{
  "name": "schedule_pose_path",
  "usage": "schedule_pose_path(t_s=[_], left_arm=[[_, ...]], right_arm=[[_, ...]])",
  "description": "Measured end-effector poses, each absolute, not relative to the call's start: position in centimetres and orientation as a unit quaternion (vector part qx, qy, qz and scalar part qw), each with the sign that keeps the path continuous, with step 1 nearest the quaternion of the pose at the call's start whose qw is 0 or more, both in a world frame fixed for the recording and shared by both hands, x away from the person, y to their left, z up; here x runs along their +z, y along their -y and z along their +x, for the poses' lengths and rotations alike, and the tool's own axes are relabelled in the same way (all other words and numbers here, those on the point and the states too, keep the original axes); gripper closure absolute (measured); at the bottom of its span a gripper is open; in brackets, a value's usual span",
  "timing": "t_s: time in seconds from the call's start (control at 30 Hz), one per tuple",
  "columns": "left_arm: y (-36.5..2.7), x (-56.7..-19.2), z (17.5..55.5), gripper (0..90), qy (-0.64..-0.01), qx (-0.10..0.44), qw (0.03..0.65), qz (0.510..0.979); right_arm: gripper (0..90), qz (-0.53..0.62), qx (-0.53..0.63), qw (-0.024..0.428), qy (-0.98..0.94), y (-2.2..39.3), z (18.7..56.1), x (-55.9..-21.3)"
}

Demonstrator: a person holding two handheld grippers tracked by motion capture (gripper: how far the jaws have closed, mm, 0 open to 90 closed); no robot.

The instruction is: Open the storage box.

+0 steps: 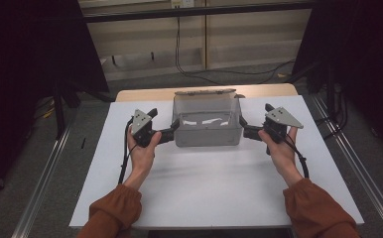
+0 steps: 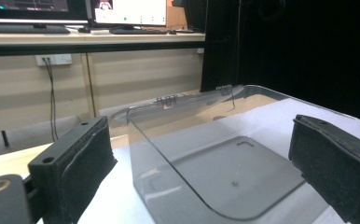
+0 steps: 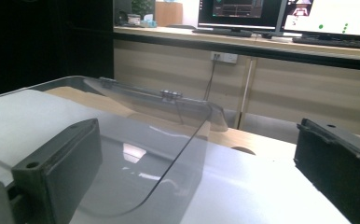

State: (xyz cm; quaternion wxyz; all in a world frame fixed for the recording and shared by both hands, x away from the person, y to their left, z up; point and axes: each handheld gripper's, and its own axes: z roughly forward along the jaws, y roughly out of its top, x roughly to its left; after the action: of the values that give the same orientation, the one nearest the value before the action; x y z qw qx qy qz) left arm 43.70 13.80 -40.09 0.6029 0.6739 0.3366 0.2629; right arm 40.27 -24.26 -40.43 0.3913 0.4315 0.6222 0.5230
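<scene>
A clear plastic box [image 1: 208,121] stands open-topped at the middle of the white table cover [image 1: 214,183], its lid [image 1: 204,92] hinged back behind it. My left gripper [image 1: 173,129] is at the box's left side, open. In the left gripper view the box's wall [image 2: 169,154] rises between the two black pads [image 2: 75,168], without touching either. My right gripper [image 1: 243,129] is at the box's right side, also open. In the right gripper view the box's wall [image 3: 169,149] stands between its spread pads [image 3: 61,168]. The box looks empty.
A wooden tabletop edge [image 1: 145,93] shows behind the white cover. Black curtains [image 1: 26,59] hang on both sides, and cables [image 1: 214,73] lie on the floor beyond. A desk with monitors [image 3: 280,14] runs along the far wall.
</scene>
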Motion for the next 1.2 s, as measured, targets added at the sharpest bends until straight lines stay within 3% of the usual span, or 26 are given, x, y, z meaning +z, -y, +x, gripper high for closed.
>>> schedule_pose_path(t_s=[1.2], left_arm=[[-20.2,-42.5,34.3,3.4,-0.389,0.295,0.575,0.656]], right_arm=[[0.5,0.454,0.511,0.423,-0.594,28.6,29.6,-43.1]])
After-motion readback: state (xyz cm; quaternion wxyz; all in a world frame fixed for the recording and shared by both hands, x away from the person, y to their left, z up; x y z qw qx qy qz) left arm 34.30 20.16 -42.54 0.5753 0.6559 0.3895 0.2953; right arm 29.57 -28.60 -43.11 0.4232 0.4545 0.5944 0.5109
